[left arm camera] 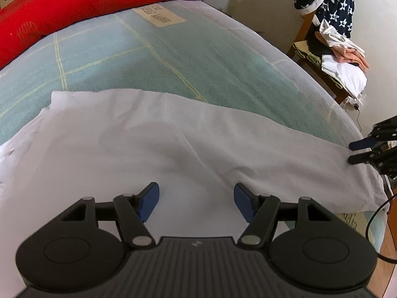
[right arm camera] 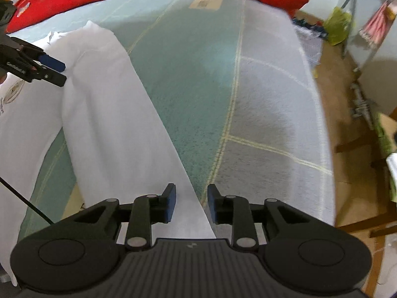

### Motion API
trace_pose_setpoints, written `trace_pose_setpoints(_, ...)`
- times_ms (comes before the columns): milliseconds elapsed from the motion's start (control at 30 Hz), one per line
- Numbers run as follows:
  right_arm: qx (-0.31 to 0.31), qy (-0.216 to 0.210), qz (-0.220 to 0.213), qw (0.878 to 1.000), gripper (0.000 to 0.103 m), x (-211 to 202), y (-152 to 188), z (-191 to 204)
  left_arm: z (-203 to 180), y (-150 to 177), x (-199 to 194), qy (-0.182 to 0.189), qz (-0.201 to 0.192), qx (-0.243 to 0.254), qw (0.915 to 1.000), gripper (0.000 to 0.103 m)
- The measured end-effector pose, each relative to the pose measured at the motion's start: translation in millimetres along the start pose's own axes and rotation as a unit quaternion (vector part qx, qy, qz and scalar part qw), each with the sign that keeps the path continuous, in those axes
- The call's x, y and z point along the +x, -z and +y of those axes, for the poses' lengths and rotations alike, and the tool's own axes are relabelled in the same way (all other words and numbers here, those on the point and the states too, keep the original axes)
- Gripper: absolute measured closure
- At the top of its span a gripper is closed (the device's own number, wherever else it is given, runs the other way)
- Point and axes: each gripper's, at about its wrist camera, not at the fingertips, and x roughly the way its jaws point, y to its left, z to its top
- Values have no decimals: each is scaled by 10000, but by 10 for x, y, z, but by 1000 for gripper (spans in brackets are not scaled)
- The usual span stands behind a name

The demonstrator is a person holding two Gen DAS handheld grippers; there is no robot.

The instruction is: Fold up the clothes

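A white garment (left arm camera: 139, 144) lies spread across the teal checked blanket (left arm camera: 148, 67) on the bed. My left gripper (left arm camera: 197, 198) hovers over its near part, open, with nothing between the blue pads (left arm camera: 150, 200). In the right wrist view a long folded strip of the garment (right arm camera: 109, 114) runs from the upper left down to my right gripper (right arm camera: 191, 200), which is open with the cloth's edge lying under the gap. The right gripper (left arm camera: 357, 152) also shows at the garment's right end. My left gripper (right arm camera: 58, 73) shows at the upper left, beside the strip.
A red quilt (left arm camera: 74, 5) lies along the bed's far side. A wooden chair (left arm camera: 320, 62) beside the bed holds folded clothes, with a star-patterned garment (left arm camera: 330, 2) hung over it. A black cable (left arm camera: 372, 221) trails at the right. Wooden floor (right arm camera: 347, 104) with clutter lies beyond the bed edge.
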Motion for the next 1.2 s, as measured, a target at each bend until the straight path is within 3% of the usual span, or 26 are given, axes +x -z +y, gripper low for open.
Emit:
trace_pose_setpoints(67,-1,-192,52,9998,76,86,-18,-37,15,6,-5,-12,0,-51,10000,36)
trace_pose_setpoints(100,-1,-289,78,9996,90,129,-26,-56,24,9,-6,-12,-2,-86,10000,36)
trace_pose_setpoints(200,-63,-230,133,9996,102,139,-84,-52,39,21,-5,-25,-8,-180,9998,36)
trace_pose_setpoints(500,-458,570,-187,9972,102,66,-545,-385,55,-1,-21,-52,-35,-218,9997,36)
trace_pose_setpoints(667,-436,1106,23,9929,101,150,-669,-583,142,7,-58,-78,-88,-318,9994,36)
trace_pose_setpoints(733,-278,998,45,9946,99,142,-679,-640,197,13,-88,-89,-123,-371,9992,36)
trace_pose_setpoints(833,-175,826,-259,9961,90,35,-781,-581,289,43,-142,-135,-158,-447,9988,36)
trace_pose_setpoints(1000,-342,-145,-741,9966,84,158,-1249,-264,456,125,-240,-247,-239,-701,9969,36)
trace_pose_setpoints(1200,-861,-1261,-882,9843,76,728,-1877,275,639,246,-350,-345,-383,-1055,9931,35)
